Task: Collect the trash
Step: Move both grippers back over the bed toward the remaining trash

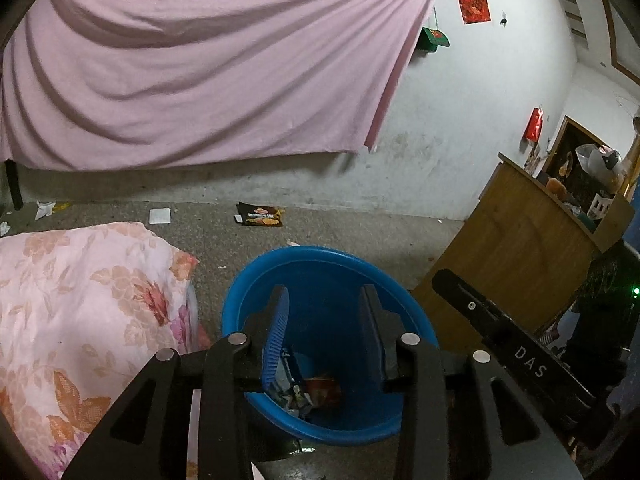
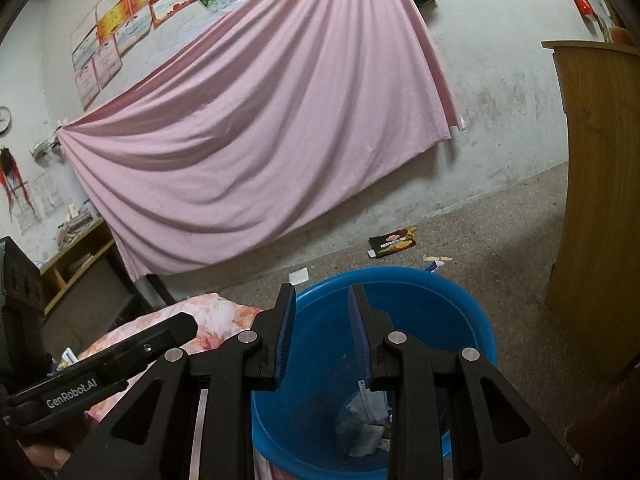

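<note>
- Both my grippers hang over the blue basin point(image 1: 276, 268). My left gripper point(image 1: 324, 332) has its jaws parted with nothing between the pads; the wrappers I see between them lie down on the basin's bottom.
- My right gripper point(image 2: 322, 332) also stands released, jaws apart and empty, aimed into the same basin from the other side.
- Collected trash point(image 1: 316, 394) sits in a loose heap on the basin floor, toward the near wall: crumpled packets and paper scraps.
- What remains lies on the floor point(image 1: 360, 236) near the foot of the far wall: a dark snack packet point(image 1: 260, 215), a white paper square point(image 1: 160, 215) to its left, and more white scraps point(image 1: 45, 209) toward the far left edge of the floor.
- From the right wrist view I also see a small scrap point(image 2: 437, 259) just beyond the basin's far rim.
- I judge the snack packet light, thin and crinkly, probably slick foil; lying flat, it gives the pads little to bite. I would pinch a raised or curled edge, or a corner, rather than its flat middle.
- The paper pieces look lighter still and limp; they may slide on the floor, so I would come down over an upturned edge.
</note>
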Available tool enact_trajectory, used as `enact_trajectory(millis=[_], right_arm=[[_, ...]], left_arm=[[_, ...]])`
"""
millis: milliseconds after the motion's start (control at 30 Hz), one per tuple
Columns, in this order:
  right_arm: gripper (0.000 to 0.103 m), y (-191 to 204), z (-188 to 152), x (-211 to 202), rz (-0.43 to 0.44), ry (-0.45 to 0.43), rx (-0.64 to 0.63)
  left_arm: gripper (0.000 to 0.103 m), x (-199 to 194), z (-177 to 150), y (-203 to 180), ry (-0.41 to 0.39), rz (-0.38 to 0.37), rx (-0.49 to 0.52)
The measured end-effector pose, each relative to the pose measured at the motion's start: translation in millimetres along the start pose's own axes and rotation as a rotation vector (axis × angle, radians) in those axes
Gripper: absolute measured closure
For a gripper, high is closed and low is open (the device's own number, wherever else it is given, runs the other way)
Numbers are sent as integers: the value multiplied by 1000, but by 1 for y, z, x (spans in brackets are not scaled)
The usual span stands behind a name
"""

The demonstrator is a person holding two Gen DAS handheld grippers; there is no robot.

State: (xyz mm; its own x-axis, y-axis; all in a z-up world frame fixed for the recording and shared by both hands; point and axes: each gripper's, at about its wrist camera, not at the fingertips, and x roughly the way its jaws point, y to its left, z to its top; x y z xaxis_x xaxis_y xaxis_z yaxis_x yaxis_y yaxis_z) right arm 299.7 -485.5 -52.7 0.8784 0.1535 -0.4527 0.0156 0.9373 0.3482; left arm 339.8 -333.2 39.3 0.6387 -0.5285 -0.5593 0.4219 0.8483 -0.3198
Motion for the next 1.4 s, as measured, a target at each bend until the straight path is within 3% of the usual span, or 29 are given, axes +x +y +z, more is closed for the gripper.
enact_trajectory(millis=[133, 233, 300, 333, 433, 533, 600, 700, 767, 933, 1167, 1400], right_arm=[[76, 5, 2, 0, 3, -16, -20], [69, 14, 4, -5, 16, -54, -43], [63, 25, 7, -9, 20, -89, -67], [59, 31, 9, -13, 20, -115, -87], [47, 56, 13, -22, 33, -194, -149], [20, 81, 14, -27, 61, -264, -194], [17, 95, 13, -28, 108, -293, -197], [12, 116, 15, -23, 197, -308, -186], [1, 127, 14, -23, 239, -336, -178], [0, 164, 8, -24, 363, -408, -196], [0, 212, -13, -25, 462, -475, -275], [0, 256, -27, -9, 561, -419, -289]], left_arm=[[69, -13, 4, 5, -32, 31, 1], [57, -31, 8, 12, -87, 57, -6], [56, -49, 11, 20, -138, 82, -9], [56, -58, 13, 24, -165, 100, -7], [41, -89, 15, 38, -250, 158, -8], [27, -122, 15, 57, -329, 203, -27], [22, -140, 13, 68, -367, 241, -33], [4, -173, 7, 88, -439, 311, -34], [2, -196, -1, 102, -508, 356, -33], [2, -243, -19, 134, -609, 452, -25], [2, -284, -40, 169, -677, 575, -25], [2, -312, -67, 202, -686, 620, -27]])
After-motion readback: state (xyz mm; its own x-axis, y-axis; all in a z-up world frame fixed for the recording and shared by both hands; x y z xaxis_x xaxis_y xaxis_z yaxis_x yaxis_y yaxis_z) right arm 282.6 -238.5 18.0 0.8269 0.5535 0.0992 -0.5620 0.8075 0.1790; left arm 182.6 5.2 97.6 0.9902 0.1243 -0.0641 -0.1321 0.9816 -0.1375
